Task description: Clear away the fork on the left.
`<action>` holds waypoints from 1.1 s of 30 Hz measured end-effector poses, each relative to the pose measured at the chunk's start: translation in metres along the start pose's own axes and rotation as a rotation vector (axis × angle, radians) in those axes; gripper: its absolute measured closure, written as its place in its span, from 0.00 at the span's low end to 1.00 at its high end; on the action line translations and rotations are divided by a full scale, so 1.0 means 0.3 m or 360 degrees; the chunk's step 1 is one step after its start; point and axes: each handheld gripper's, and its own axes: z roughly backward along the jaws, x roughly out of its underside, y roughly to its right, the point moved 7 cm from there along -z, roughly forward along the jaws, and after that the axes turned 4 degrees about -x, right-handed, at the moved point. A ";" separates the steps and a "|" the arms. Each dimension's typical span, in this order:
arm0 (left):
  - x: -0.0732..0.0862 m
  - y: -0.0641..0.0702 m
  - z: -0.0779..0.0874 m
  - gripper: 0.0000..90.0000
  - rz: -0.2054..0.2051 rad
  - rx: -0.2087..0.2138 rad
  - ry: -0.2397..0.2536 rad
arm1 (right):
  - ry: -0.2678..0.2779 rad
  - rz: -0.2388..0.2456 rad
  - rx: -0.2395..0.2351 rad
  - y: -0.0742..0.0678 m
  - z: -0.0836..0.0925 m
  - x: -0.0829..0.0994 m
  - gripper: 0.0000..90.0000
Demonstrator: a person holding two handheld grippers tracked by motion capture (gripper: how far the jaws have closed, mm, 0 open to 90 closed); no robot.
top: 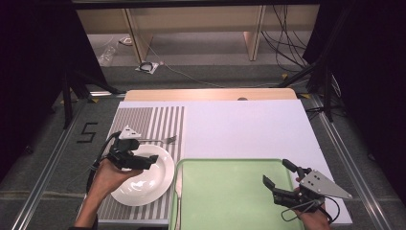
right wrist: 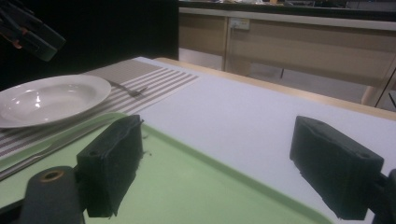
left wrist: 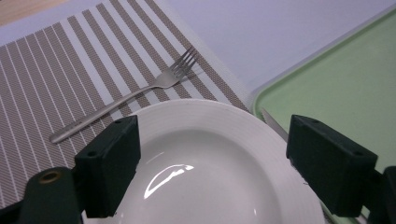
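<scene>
White and glossy, the deep plate [top: 158,179] sits on the near part of a striped placemat [top: 143,120] at the left of the table, its right rim just beside the left edge of the green tray [top: 225,191]. Above the plate's left side hangs the left gripper [top: 152,161], held in a hand [top: 106,179] that comes in from the near left. Its jaws stand wide apart with nothing between them; in the left gripper view [left wrist: 212,168] they frame the plate's bowl [left wrist: 205,182] from above, not touching it.

Beyond the plate, a steel fork [top: 160,140] lies flat on the placemat, tines pointing right, close to the plate's far rim but apart from it. A knife [top: 178,191] lies in the narrow gap between plate and tray.

At the near right, the right gripper [top: 276,172] hovers over the tray's right part, its jaws also spread wide and holding nothing. In the right gripper view [right wrist: 215,168] the jaws look across the tray's far rim [right wrist: 224,179] and the white table covering [right wrist: 243,116], with the plate [right wrist: 51,98] and fork [right wrist: 128,88] farther off to the left.
</scene>
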 end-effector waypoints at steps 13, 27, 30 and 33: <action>-0.055 -0.124 -0.074 0.20 0.0015 -0.0050 -0.0078 | -0.0002 -0.0003 0.0000 0.000 0.000 0.002 0.20; -0.100 -0.196 -0.173 0.19 -0.0012 -0.0050 -0.0215 | -0.0008 -0.0012 -0.0008 -0.002 -0.003 0.006 0.20; -0.107 -0.213 -0.194 0.19 -0.0036 -0.0065 -0.0247 | -0.0009 -0.0012 -0.0005 0.000 -0.002 0.007 0.20; -0.117 -0.228 -0.213 0.19 -0.0032 -0.0072 -0.0266 | -0.0009 -0.0014 -0.0005 0.001 -0.002 0.007 0.20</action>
